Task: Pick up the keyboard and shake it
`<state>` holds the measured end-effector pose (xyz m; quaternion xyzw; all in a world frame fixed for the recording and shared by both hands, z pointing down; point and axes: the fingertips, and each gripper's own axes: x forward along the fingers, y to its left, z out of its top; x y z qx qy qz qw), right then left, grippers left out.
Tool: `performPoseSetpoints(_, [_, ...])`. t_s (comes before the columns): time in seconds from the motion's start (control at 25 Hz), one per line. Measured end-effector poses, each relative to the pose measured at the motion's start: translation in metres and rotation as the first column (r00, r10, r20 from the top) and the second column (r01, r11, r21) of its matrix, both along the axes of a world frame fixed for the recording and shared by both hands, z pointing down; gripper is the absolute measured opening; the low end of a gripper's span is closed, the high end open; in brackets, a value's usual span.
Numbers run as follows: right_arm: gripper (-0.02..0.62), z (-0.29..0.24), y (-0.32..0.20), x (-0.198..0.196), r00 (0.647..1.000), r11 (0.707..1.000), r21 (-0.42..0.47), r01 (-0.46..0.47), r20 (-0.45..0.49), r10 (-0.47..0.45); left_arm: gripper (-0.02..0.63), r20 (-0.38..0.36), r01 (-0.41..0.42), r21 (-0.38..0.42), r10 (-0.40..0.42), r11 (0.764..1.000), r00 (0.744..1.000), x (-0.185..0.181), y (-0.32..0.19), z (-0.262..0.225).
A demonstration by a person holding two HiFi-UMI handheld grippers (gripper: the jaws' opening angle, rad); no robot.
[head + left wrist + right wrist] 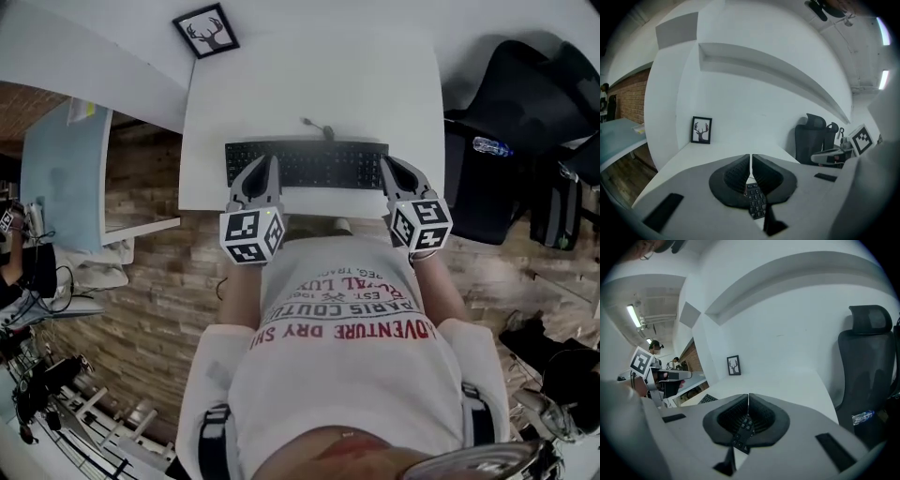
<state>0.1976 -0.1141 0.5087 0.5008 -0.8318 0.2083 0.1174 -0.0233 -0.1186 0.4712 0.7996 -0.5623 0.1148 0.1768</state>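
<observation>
One white desk [375, 84] holds a black keyboard [309, 164] and framed deer picture [206, 30].

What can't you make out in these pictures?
Ends of the keyboard: head view, partly covered by the left hand-held gripper and right hand-held gripper.
Most of the keyboard: both gripper views, hidden behind shut jaws.
Key lettering: every view, too small.
Label on the bottle: head view, too small.

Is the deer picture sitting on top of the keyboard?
No, the deer picture stands at a far corner of the white desk, apart from the keyboard.
</observation>
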Motion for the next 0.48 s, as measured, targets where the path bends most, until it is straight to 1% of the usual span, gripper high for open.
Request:
performPoseSetpoints(0.16, [0.026,0.015,-0.004,0.003,1.000,1.000,-0.019,-0.014,0.004,0.014,0.035,0.039,-0.038,-0.072,0.041,0.997,0.998,-0.001,0.004,0.028])
performPoseSetpoints(0.28, [0.028,0.027,-0.004,0.002,1.000,0.998,-0.059,0.003,0.015,-0.002,0.035,0.025,-0.042,-0.125,0.045,0.991,0.999,-0.008,0.007,0.050])
performPoseSetpoints(0.36, [0.028,0.037,-0.005,0.002,0.999,0.995,-0.098,0.015,0.038,-0.011,0.037,0.005,-0.004,-0.181,0.005,0.983,1.000,-0.021,0.006,0.068])
performPoseSetpoints(0.44, [0.028,0.047,-0.007,0.006,0.999,0.991,-0.130,0.002,0.047,0.004,0.043,-0.003,0.046,-0.249,-0.048,0.967,0.999,-0.041,0.005,0.089])
performPoseSetpoints(0.48, [0.028,0.053,-0.008,0.009,0.999,0.990,-0.144,-0.005,0.044,0.012,0.091,-0.002,0.061,-0.281,-0.064,0.958,0.998,-0.051,0.004,0.100])
